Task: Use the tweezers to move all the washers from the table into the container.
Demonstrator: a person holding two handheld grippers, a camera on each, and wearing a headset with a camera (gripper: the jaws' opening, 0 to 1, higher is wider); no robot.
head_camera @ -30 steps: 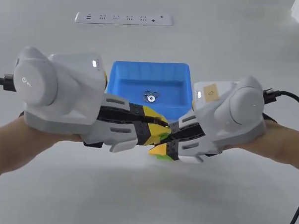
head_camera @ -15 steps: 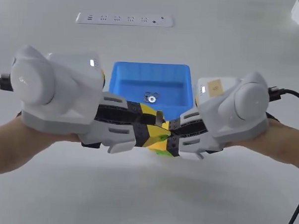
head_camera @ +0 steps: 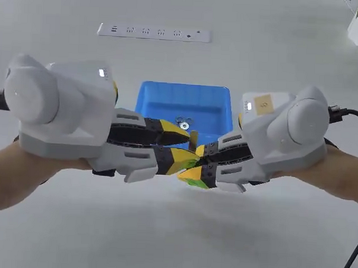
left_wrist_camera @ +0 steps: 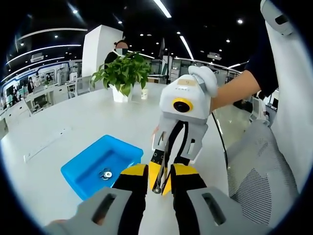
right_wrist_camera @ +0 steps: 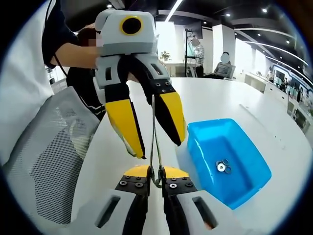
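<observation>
No text can be read. A tan sticker [head_camera: 264, 104] on the right tool [head_camera: 192, 165] and the far power strip [head_camera: 154, 32] bear marks too small to make out.

I'm at a long white table [left_wrist_camera: 73, 122] in an open-plan office, with strip lights [left_wrist_camera: 188, 46] overhead, a potted plant [left_wrist_camera: 122, 73], a mesh chair [right_wrist_camera: 49, 147] and more desks [left_wrist_camera: 19, 105] behind.

Washers [left_wrist_camera: 104, 174] lie in the blue container [left_wrist_camera: 117, 155] (tweezers [left_wrist_camera: 157, 183] alongside).
</observation>
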